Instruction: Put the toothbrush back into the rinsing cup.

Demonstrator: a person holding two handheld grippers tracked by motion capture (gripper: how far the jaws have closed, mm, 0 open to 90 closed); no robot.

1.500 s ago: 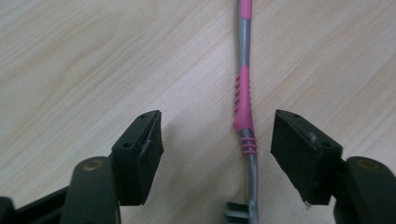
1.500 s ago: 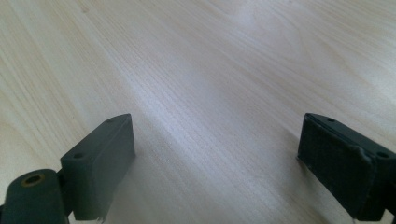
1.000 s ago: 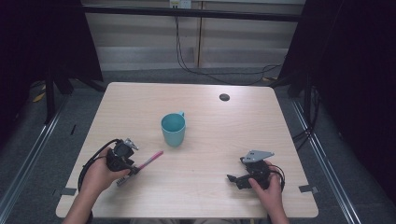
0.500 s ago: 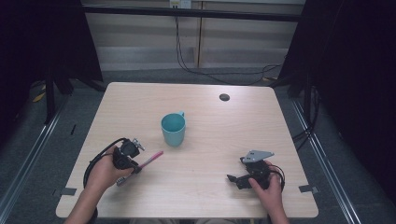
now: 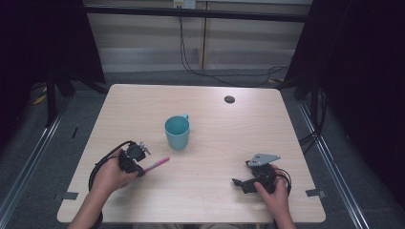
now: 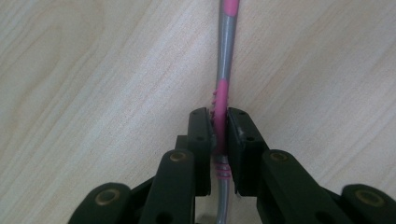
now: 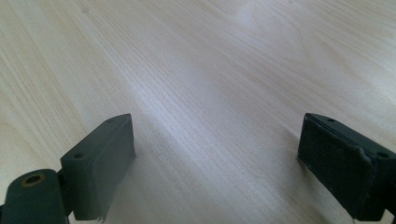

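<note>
Just in front and to the left of the teal cup [image 5: 177, 132], the left gripper [image 6: 219, 128] has just closed its jaws onto the pink toothbrush [image 6: 224, 60] lying on the table [image 5: 229, 138], so lifting seems possible, while the right gripper [image 7: 215, 154] rests apart, open

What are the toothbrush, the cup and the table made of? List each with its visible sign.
Toothbrush: probably plastic, a smooth grey handle with pink, ribbed, rubbery-looking grip sections.
Cup: teal, even matte colour; plastic or glazed ceramic, hard to tell.
Table: pale wood grain, smooth with a soft sheen; likely laminate or veneer.
</note>
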